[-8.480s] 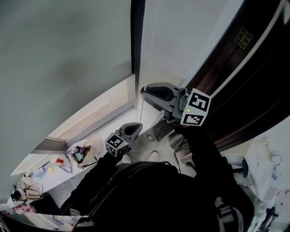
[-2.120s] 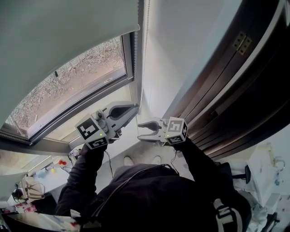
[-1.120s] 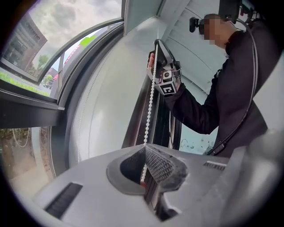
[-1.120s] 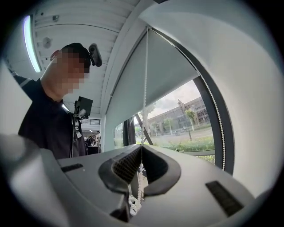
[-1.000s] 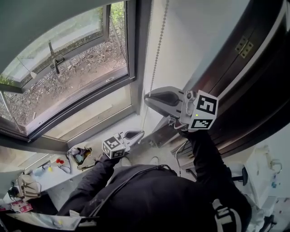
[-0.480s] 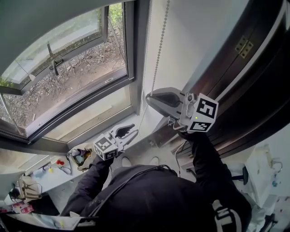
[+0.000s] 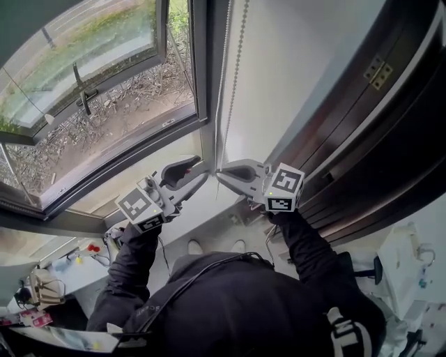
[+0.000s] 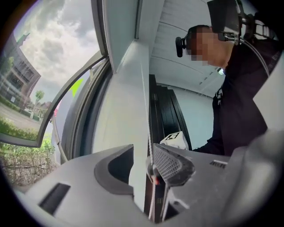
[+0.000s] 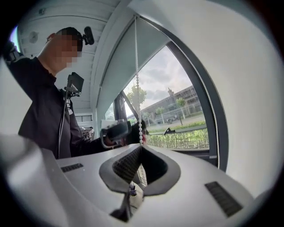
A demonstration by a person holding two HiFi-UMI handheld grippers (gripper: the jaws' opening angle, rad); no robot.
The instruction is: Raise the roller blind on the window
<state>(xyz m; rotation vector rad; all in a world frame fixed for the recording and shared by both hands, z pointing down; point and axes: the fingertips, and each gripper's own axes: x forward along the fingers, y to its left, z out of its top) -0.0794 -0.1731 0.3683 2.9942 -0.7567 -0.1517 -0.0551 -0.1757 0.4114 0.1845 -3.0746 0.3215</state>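
Note:
The grey roller blind (image 7: 28, 17) shows only at the window's top left corner. Its white bead chain (image 7: 235, 77) hangs down the right side of the window frame. My right gripper (image 7: 221, 171) is shut on the chain (image 9: 137, 97), which rises straight from its jaws (image 9: 141, 148). Just left of it at the same height, my left gripper (image 7: 198, 173) has its jaws opening. The chain (image 8: 149, 146) runs between them beside the right pad (image 8: 171, 162), unclamped. The left gripper (image 8: 142, 153) faces the right one's marker cube (image 8: 175, 139).
A dark wooden door (image 7: 369, 132) stands at the right, with a white wall (image 7: 293, 63) between it and the window. An open sash with a handle (image 7: 82, 97) is beyond the glass. A cluttered desk (image 7: 42, 286) lies at the lower left.
The right gripper has come down with the chain in its jaws. The left gripper has let go low down, risen level with the right one and opened round the chain. The blind has gone higher.

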